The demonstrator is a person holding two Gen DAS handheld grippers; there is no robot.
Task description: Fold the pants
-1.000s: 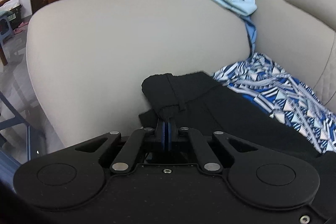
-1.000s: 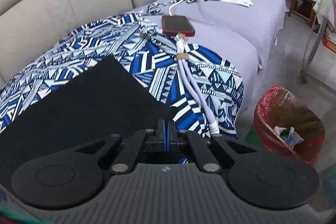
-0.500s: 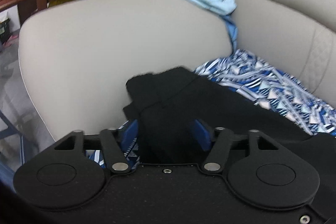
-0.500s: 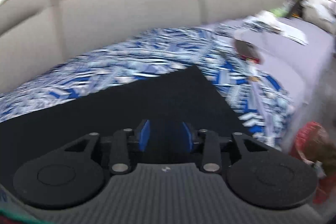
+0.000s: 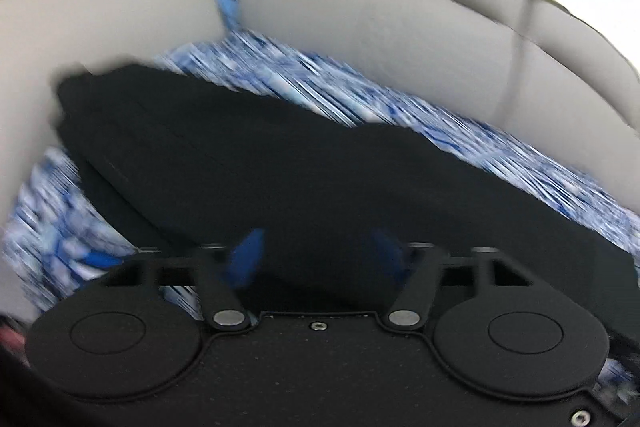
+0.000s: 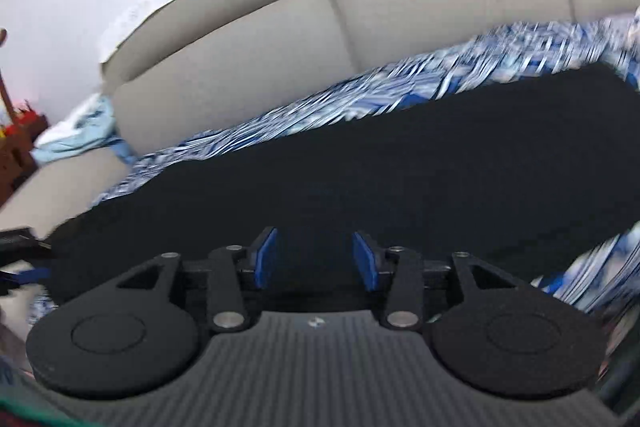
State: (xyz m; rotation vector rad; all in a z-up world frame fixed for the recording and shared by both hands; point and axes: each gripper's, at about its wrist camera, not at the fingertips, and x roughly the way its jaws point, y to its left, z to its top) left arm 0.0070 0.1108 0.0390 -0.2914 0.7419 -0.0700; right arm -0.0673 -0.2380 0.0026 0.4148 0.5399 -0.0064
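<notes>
**Mia:** Where are the pants (image 5: 304, 163)?

**Ben:** They lie flat on the blue and white cloth (image 5: 472, 131) that covers the sofa (image 5: 380, 27) seat. They are black. They look folded along their length, in a long strip. One end sits near the sofa arm (image 5: 100, 19).

**Mia:** What is the left gripper (image 5: 316, 259) doing?

**Ben:** It points down at a slant, over the near edge of the pants. Its blue pads (image 5: 246, 259) are apart. The gap has just got a bit smaller. Black cloth shows in the gap, but the pads do not press on it. This view is blurry, so I can't say more than that.

**Mia:** And the right gripper (image 6: 316, 259)?

**Ben:** It tips down too, but less. It looks across the middle of the pants toward the sofa back. Its blue pads (image 6: 266, 257) stand well apart, and they have just been opening. The pants are under and in front of them. Nothing is pinched.

**Mia:** Can one gripper see the other?

**Ben:** At the left edge of the right view there is a bit of black and blue. It may be the other gripper. I can't tell for sure.

**Mia:** What else is there?

**Ben:** A light blue cloth (image 6: 76, 135) is bunched up in the corner, between the sofa arm and the sofa back.
</notes>
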